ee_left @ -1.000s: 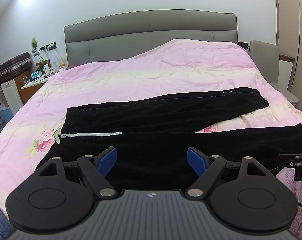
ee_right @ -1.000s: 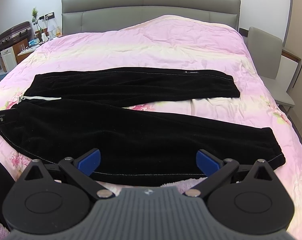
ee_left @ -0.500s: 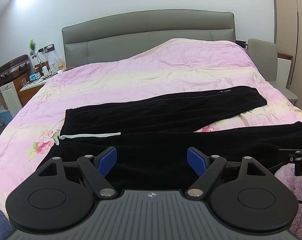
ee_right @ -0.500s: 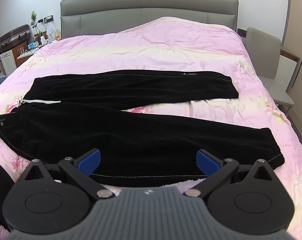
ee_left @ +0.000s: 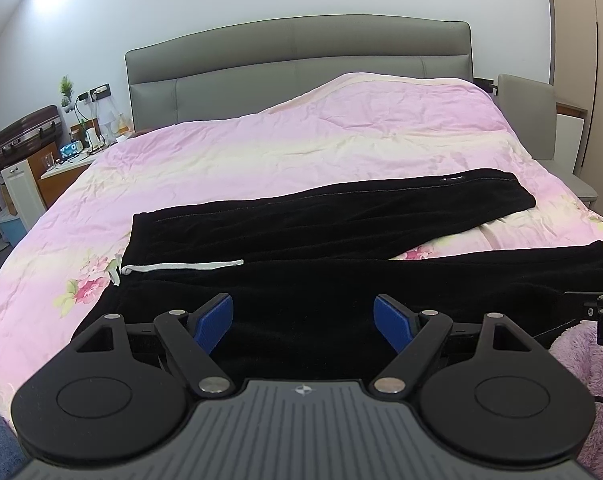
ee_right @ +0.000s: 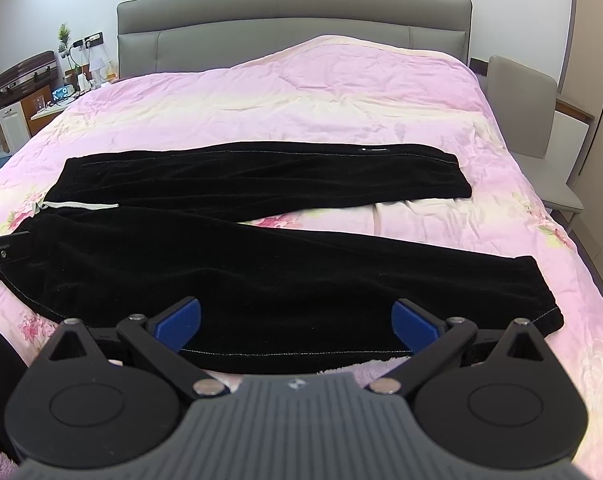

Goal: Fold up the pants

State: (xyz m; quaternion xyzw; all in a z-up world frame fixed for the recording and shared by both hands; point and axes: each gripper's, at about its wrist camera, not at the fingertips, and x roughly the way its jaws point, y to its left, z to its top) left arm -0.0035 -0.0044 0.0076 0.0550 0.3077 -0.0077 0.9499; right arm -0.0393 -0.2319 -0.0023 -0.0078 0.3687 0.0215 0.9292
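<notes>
Hovering low over the near edge of the bed, the left claw [ee_left: 303, 322] has its blue pads spread wide with nothing between them, above the waist end of the black pants [ee_left: 333, 264]. The right claw [ee_right: 297, 322] is equally wide apart and empty, above the near leg by its cuff. The pants lie flat across the pink floral duvet [ee_right: 301, 92], waistband toward the left with a white drawstring [ee_left: 181, 267] lying on it, the two legs splayed apart toward the right. Beyond stands a grey padded headboard [ee_left: 297, 56]; a cluttered nightstand [ee_left: 67, 160] sits at the left and a grey chair [ee_right: 529, 96] at the right of the bed.
</notes>
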